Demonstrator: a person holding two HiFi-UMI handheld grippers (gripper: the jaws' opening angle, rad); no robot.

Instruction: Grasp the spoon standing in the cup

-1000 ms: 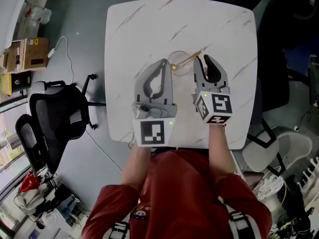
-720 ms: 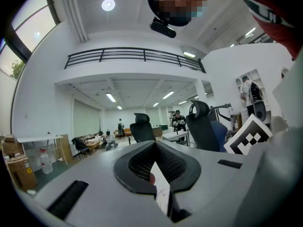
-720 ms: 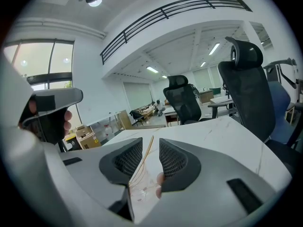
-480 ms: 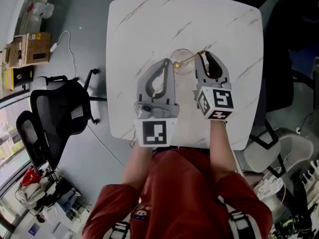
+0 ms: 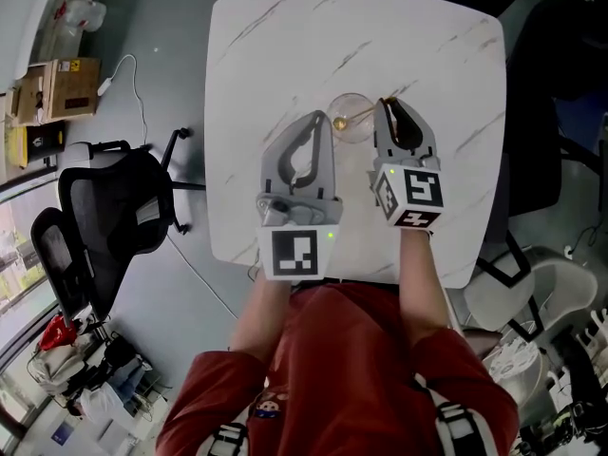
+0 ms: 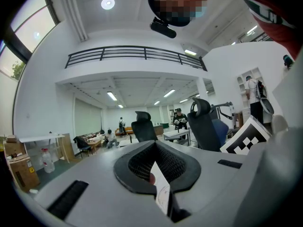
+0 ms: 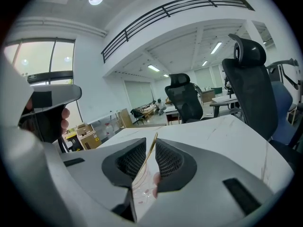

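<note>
A clear glass cup [image 5: 348,129] stands near the middle of the white marble table [image 5: 285,46]. A gold spoon [image 5: 362,113] leans in it, with its handle pointing to the upper right. My right gripper [image 5: 386,104] sits just right of the cup, its jaws closed onto the upper handle. In the right gripper view the thin gold spoon [image 7: 152,146] handle runs up between the two ribbed pads [image 7: 168,159] of the right gripper [image 7: 150,149]. My left gripper [image 5: 313,118] rests shut and empty left of the cup. The left gripper [image 6: 154,144] view looks out over the room.
A black office chair [image 5: 104,217] stands on the floor left of the table, with cardboard boxes [image 5: 57,88] further left. More dark chairs [image 5: 556,55] stand to the right. The person's red sleeve and torso [image 5: 332,378] lie at the near table edge.
The right gripper has moved slightly forward to the spoon's handle, and its jaws have closed from open onto it. The left gripper has stayed put.
</note>
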